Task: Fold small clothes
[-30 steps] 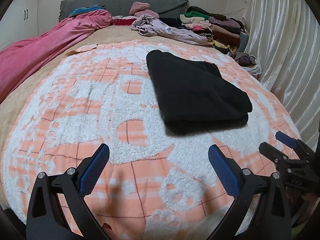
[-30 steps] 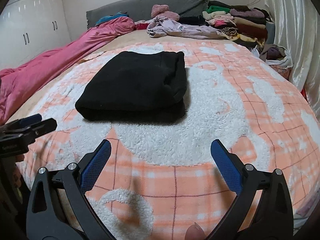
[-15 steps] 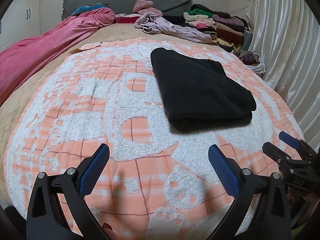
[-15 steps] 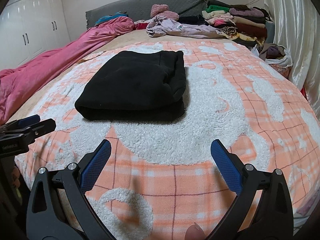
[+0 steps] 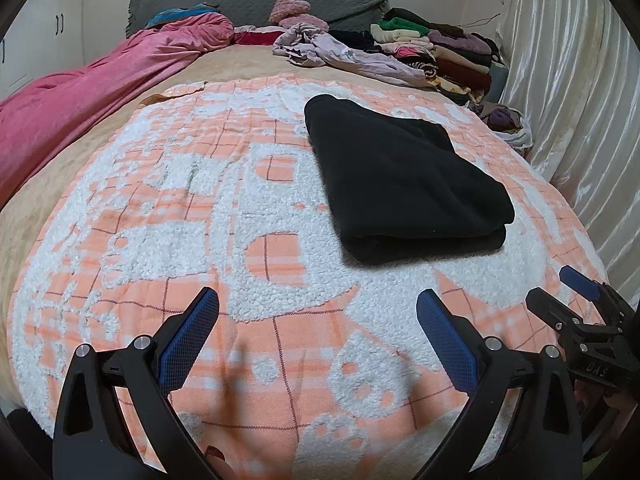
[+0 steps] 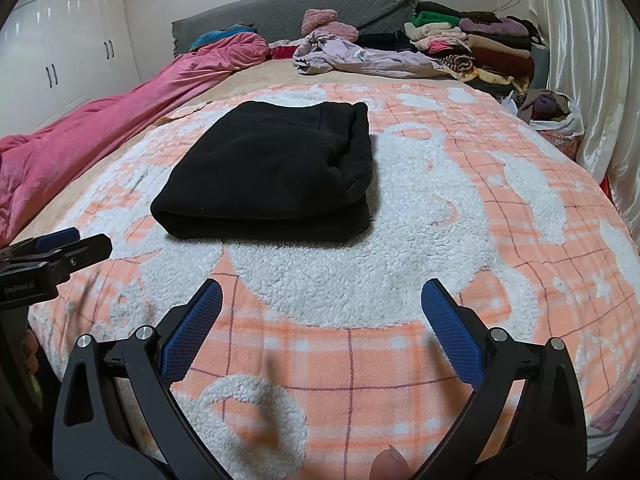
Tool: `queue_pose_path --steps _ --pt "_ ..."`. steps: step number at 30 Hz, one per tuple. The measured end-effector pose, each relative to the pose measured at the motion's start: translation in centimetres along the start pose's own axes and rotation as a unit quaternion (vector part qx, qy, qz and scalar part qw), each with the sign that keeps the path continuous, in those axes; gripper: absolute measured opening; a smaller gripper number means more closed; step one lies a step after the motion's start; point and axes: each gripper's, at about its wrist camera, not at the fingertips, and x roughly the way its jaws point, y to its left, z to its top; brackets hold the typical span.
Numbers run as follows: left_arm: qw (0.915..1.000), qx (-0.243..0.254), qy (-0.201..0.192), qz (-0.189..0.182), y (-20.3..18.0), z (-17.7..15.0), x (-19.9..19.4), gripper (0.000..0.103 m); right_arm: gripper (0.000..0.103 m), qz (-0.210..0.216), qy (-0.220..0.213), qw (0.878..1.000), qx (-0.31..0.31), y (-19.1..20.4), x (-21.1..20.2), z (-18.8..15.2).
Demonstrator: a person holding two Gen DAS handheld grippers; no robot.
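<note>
A: Left wrist view, item one: black folded garment (image 5: 404, 184), lying flat on the orange-and-white blanket (image 5: 200, 208) that covers the bed. Thick folded edge faces the camera.

B: Right wrist view confirms: black folded garment (image 6: 272, 168), a compact rectangle with layered edges showing on its right side. Nothing touches it.

A: Item two: left gripper (image 5: 318, 320), fingers spread wide, blue pads (image 5: 188, 336) facing each other, nothing between them. It hangs over the blanket on the near side of the garment, apart from it.

B: Item three: right gripper (image 6: 322, 312), likewise wide apart and empty, short of the garment's near edge. In the left wrist view it shows at the garment's near right (image 5: 580, 300), seen from the side; its spread cannot be told there.

A: Item four: pink quilt (image 5: 92, 92), bunched along the bed to the left of the garment.

B: Item five: lilac crumpled clothes (image 6: 360, 56), beyond the garment near the grey headboard (image 6: 288, 12). Beside them, stacked folded clothes (image 6: 480, 44), beyond and right of the garment.

A: Item six: pale curtain (image 5: 576, 92), far right of the garment.

B: Item seven: white wardrobe doors (image 6: 68, 52), far left of the garment.
</note>
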Motion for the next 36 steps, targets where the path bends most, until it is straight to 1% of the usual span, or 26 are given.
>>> queue_pose_path --steps 20,36 --pt "1.0 -0.004 0.005 0.003 0.0 -0.03 -0.25 0.099 0.094 -0.002 -0.001 1.0 -0.002 0.21 -0.15 -0.07" --pt "0.9999 -0.011 0.005 -0.004 0.19 0.02 -0.48 0.099 0.094 -0.003 -0.001 1.0 -0.003 0.25 -0.17 -0.08"
